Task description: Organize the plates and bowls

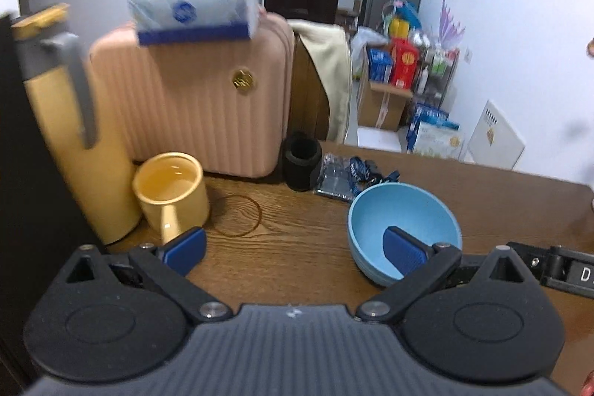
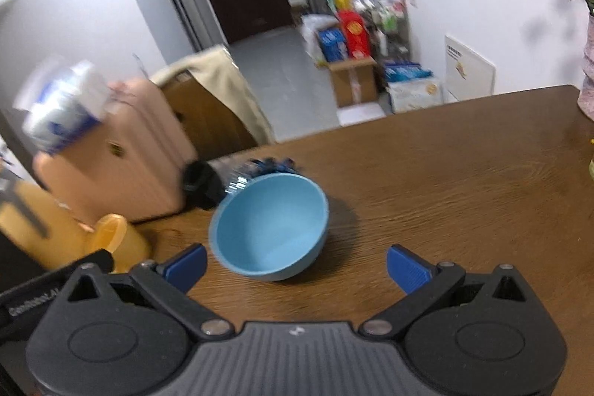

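A light blue bowl (image 1: 402, 218) stands upright on the wooden table (image 1: 289, 247). My left gripper (image 1: 295, 249) is open wide, and its right finger overlaps the bowl's near rim in the picture. In the right wrist view the same blue bowl (image 2: 269, 227) sits just ahead of my right gripper (image 2: 297, 264), slightly left of centre. That gripper is open too, with nothing between its blue pads. No plate is in view.
A yellow mug (image 1: 172, 195) and tall yellow flask (image 1: 74, 136) stand at the left. Behind them are a pink suitcase (image 1: 193, 99) with a tissue pack (image 1: 193, 2) on top, a black cup (image 1: 302, 160) and a blue lanyard (image 1: 356, 173). A vase (image 2: 588, 80) stands far right.
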The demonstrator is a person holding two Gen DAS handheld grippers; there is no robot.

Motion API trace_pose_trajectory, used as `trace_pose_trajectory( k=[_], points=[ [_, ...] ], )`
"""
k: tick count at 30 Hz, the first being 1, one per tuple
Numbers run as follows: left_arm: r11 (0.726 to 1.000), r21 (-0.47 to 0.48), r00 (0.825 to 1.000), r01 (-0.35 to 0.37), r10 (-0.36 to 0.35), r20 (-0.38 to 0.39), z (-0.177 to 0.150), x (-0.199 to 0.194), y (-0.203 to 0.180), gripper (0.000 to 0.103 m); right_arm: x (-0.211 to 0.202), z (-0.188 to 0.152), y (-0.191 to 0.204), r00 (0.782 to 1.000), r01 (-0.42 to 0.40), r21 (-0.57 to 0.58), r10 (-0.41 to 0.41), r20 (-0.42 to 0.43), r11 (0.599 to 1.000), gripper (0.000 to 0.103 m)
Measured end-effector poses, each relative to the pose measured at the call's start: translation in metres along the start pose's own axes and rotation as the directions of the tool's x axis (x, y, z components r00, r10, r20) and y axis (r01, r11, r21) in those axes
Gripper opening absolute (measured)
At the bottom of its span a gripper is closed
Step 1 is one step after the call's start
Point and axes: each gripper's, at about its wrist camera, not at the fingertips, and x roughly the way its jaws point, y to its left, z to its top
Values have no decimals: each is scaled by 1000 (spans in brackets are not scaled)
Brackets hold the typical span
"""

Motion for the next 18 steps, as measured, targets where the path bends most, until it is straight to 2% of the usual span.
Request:
trace_pose_trajectory(
  k=[7,14,18],
  points=[
    [999,49,995,-9,14,-102,-1,93,-15,102,67,16,9,996,83,-71,-85,-32,994,102],
    [997,-49,988,67,-73,-135,-9,145,-10,86,118,15,10,993,84,-92,-92,-79,992,95],
    [987,-92,982,130,-141,-126,-13,158,-7,79,140,13,7,991,80,-86,-89,-103,993,91]
  ],
)
